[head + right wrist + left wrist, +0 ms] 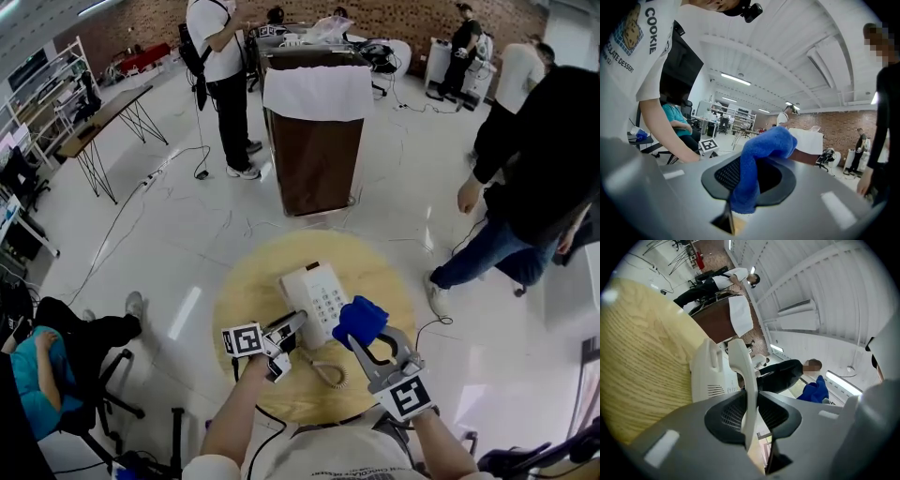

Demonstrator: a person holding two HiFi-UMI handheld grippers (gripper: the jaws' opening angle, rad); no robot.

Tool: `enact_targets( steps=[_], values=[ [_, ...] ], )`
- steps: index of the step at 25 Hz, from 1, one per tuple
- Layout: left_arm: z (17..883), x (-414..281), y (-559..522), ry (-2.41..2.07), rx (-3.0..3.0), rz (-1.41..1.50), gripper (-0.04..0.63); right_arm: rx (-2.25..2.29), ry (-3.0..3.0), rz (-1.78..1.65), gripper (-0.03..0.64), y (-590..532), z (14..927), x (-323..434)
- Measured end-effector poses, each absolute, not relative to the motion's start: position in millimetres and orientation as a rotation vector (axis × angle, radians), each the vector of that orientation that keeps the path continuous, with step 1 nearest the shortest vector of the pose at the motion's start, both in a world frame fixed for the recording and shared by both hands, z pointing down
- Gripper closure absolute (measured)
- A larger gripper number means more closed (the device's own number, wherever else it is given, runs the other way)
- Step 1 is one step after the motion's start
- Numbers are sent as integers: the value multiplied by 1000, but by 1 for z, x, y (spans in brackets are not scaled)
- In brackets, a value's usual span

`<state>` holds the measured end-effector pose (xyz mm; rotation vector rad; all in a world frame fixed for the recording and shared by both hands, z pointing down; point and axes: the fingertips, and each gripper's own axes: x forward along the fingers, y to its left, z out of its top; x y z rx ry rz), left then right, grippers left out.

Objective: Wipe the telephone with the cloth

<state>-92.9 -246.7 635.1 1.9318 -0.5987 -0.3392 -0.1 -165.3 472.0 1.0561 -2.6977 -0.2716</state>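
One telephone, one cloth

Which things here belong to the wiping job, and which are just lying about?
Job:
- telephone
- handset, clamped in the left gripper
- cloth, clamped in the right gripper
- table under the telephone

Lying about:
- brown stand draped in white
- desk
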Motion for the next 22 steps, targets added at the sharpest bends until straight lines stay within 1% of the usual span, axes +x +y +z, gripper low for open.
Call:
enact_targets(
  steps=[8,22],
  values=[
    [659,-102,-258,-624,1837,-369,515,1043,-2695,-232,546,-171,483,-3],
    [663,-108,-258,-695,1813,-347,488,1030,-2712,-141,546,-167,492,-14]
  ],
)
